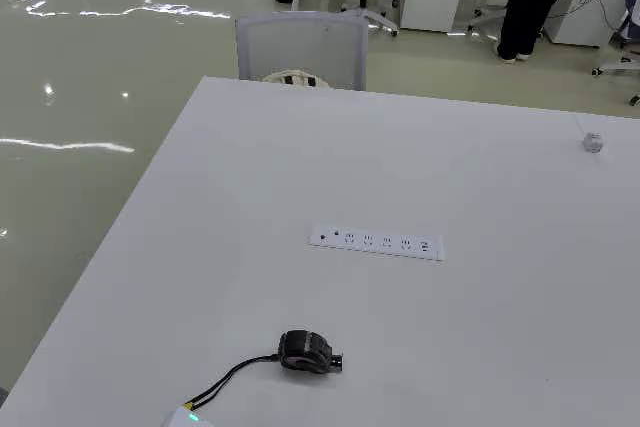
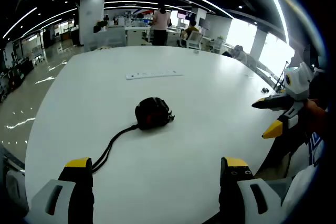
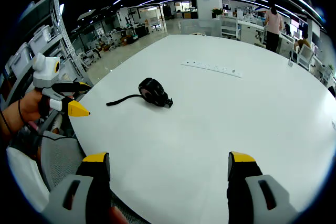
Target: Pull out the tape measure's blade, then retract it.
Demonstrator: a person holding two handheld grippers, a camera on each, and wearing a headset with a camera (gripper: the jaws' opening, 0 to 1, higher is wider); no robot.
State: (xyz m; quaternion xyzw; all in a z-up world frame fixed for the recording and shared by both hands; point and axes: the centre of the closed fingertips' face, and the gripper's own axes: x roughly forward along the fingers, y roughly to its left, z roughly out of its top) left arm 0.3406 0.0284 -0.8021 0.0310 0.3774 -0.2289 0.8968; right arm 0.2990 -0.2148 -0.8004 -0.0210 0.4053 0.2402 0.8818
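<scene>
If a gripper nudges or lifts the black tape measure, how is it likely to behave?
The tape measure looks like a compact hard case, so it is probably stiff and fairly heavy for its size. On the smooth table it may slide when pushed. Its strap looks limp and would likely trail.

head cam looks forward and down over white table (image 1: pixel 480 347) from near edge. my left claw (image 2: pixel 156 163) cam sits low off near-left edge, my right claw (image 3: pixel 168 158) cam low off near-right, both facing far side. all three share tape measure (image 1: pixel 308 352), socket strip (image 1: pixel 375 242).
</scene>
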